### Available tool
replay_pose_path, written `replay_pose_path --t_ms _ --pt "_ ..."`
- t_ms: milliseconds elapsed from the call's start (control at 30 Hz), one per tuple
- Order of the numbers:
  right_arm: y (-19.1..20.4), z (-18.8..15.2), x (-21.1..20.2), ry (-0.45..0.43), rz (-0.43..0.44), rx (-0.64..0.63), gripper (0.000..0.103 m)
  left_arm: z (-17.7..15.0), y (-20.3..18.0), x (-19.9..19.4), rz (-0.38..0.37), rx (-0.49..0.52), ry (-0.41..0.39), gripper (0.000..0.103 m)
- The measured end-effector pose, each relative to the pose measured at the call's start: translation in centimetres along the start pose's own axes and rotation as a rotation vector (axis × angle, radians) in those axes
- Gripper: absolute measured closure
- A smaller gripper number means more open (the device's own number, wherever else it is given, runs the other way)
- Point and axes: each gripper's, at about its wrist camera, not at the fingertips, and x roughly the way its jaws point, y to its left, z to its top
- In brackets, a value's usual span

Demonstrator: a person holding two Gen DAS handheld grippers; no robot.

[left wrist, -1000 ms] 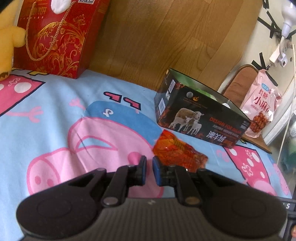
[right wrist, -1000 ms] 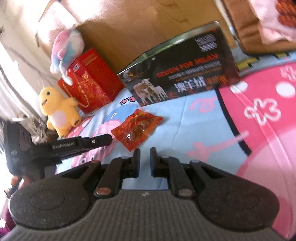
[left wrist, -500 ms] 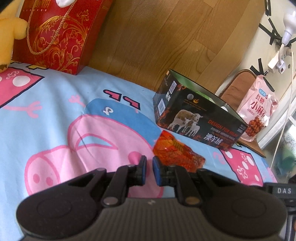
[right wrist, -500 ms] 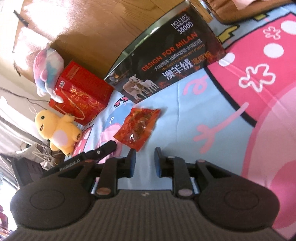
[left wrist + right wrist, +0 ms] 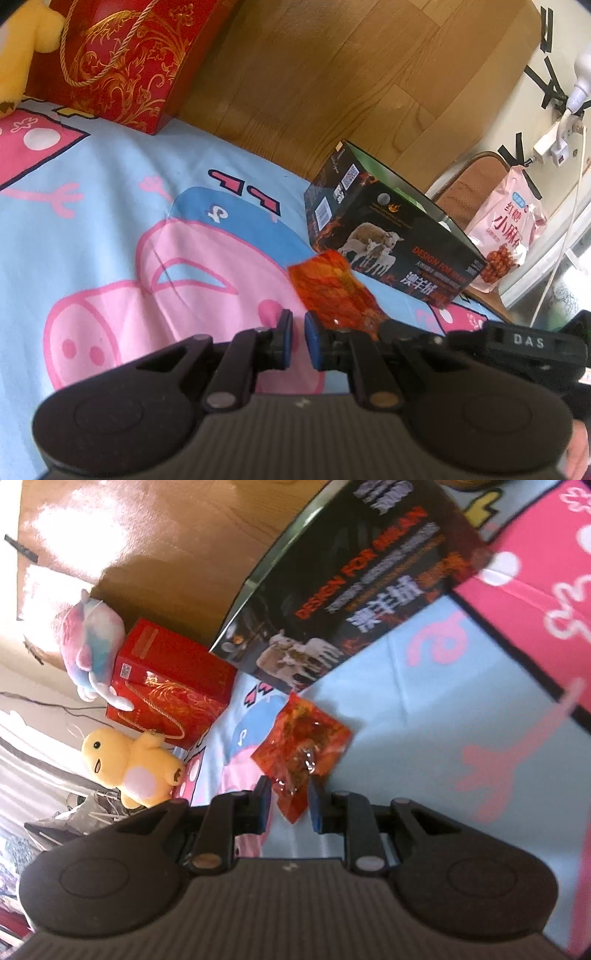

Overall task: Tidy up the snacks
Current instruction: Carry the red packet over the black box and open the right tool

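A red-orange snack packet point(image 5: 332, 291) lies on the cartoon bedsheet just in front of an open black box with sheep on its side point(image 5: 391, 236). In the right wrist view the packet point(image 5: 303, 742) has its near corner between my right gripper point(image 5: 288, 805) fingers, which are open around it. The black box point(image 5: 354, 590) stands behind it. My left gripper point(image 5: 298, 341) is shut and empty, just left of the packet. The right gripper's body shows at the right edge of the left wrist view point(image 5: 517, 343).
A red gift box point(image 5: 114, 55) and a yellow plush toy point(image 5: 129, 768) stand at the far left by the wooden headboard. A pink snack bag point(image 5: 506, 236) leans on a brown cushion beyond the black box. A pastel plush point(image 5: 92, 650) sits on the red box.
My right gripper has opened and moved in onto the packet's near corner. The left gripper stays shut and has shifted only slightly.
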Motion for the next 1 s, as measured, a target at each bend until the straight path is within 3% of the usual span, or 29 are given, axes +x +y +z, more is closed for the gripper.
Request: replay_pose_path --t_ms 100,133,167,300,400,533,633,833,1000 --pt "0.5 -0.1 0.6 -0.003 0.006 -0.010 0.077 0.1 0.5 0.0 -0.030 -0.032 0.005 0.088" --pt "0.6 -0.2 0.7 -0.004 0.008 -0.021 0.076 0.2 0.9 0.0 -0.072 -0.067 0.012 0.083" --pt "0.8 -0.2 0.8 -0.001 0.009 -0.034 0.076 0.2 1.6 0.0 -0.137 -0.116 0.026 0.072" --pt "1.4 -0.7 0.7 0.036 0.091 -0.090 0.078 0.3 3.4 0.3 -0.238 -0.249 0.047 0.070" --pt "2.2 -0.4 -0.1 0.009 0.062 -0.175 0.077 0.2 3.1 0.3 -0.226 -0.235 0.048 0.071" --pt "2.6 1.9 -0.9 -0.082 -0.042 -0.294 0.077 0.2 2.8 0.5 -0.221 -0.222 0.047 0.070" --pt "2.2 3.6 0.8 -0.058 -0.074 -0.350 0.077 0.2 2.8 0.6 -0.221 -0.218 0.046 0.070" --pt "1.4 3.8 4.0 0.036 -0.028 -0.361 0.076 0.2 3.0 0.6 -0.221 -0.222 0.044 0.073" --pt "-0.5 3.0 2.2 0.054 0.033 -0.209 0.077 0.2 3.2 0.5 -0.230 -0.234 0.044 0.073"
